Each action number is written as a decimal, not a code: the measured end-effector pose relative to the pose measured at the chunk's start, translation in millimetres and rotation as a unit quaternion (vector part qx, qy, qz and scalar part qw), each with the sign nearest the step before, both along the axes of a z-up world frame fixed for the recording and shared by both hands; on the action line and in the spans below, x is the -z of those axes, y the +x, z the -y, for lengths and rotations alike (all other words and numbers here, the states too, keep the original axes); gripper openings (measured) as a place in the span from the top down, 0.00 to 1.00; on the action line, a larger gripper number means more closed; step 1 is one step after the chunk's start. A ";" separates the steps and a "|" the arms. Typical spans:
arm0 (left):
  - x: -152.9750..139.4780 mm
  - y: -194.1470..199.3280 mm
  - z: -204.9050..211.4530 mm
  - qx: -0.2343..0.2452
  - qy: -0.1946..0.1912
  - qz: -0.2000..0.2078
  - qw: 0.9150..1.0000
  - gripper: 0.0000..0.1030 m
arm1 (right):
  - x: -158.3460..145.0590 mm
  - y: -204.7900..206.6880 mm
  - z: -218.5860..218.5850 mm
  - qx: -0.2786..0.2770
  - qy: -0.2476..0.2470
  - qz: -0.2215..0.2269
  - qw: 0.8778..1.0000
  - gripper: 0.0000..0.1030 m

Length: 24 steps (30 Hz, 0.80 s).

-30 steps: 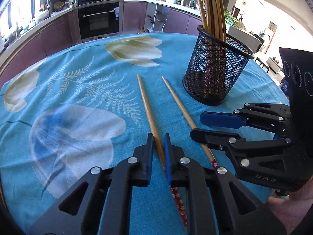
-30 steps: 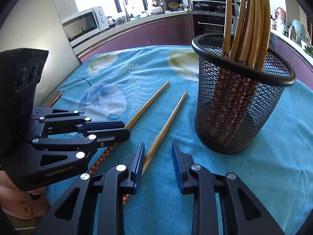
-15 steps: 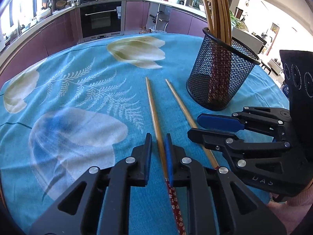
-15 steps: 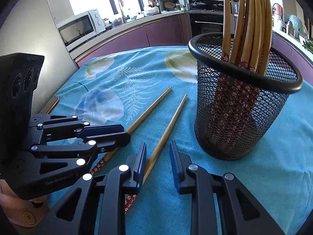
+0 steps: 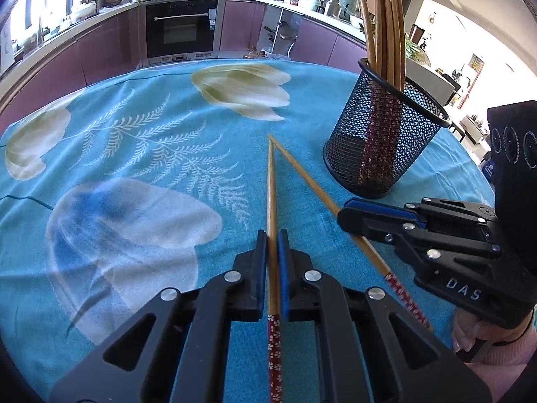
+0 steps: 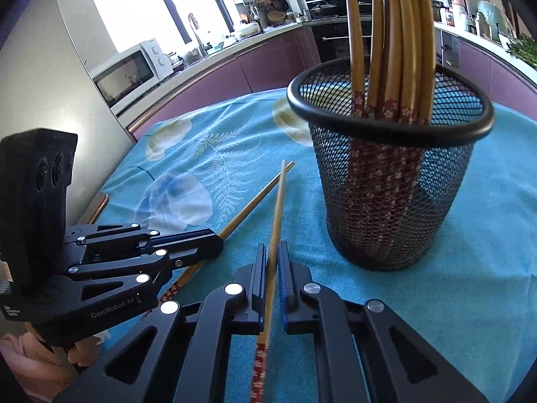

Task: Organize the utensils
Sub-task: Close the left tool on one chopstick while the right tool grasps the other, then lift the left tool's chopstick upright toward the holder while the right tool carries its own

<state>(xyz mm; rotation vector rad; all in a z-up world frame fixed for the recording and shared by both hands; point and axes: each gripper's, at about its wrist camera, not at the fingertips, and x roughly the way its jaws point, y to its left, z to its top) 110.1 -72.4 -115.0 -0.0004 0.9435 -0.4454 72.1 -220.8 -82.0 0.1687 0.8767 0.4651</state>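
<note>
- Left wrist view: left gripper [image 5: 273, 247] clamped on one chopstick [image 5: 271, 198], pads pinching the bare bamboo just ahead of its red patterned end; tip points away over the blue tablecloth [image 5: 141, 154]
- Same view: right gripper [image 5: 349, 215] comes in from the right, closed on the second chopstick [image 5: 303, 181]; the two thin tips meet or nearly meet, cannot tell which
- Risk: both sticks are gripped near the thick end, so the long free length could swing or pivot between the pads on lifting
- Risk: crossed tips could snag each other if the hands rise unevenly
- Right wrist view: right gripper [image 6: 272, 262] shut on its chopstick [image 6: 277, 215], which sits slightly slanted between the pads; left gripper [image 6: 214, 238] at left on the other stick [image 6: 255, 201]
- Mesh cup [image 6: 389, 181] stands just right of the sticks, upright, already crowded with chopsticks [image 6: 396, 40]
- Risk: a new stick could strike the rim or the standing bundle, tipping the light cup or bouncing out
</note>
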 end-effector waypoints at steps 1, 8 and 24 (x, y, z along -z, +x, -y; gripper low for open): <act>0.2 -0.2 -1.3 -0.002 -0.001 -0.001 1.000 0.93 | -1.7 -1.0 0.0 -0.003 0.003 0.002 1.000 0.95; -1.8 -6.7 0.9 0.009 0.006 0.003 1.000 0.93 | 0.0 -1.1 -14.7 -0.033 -0.007 -0.003 0.999 0.96; 0.3 1.9 15.3 0.036 0.046 0.011 0.998 0.86 | 9.3 5.3 -27.0 -0.040 -0.050 -0.006 0.998 0.90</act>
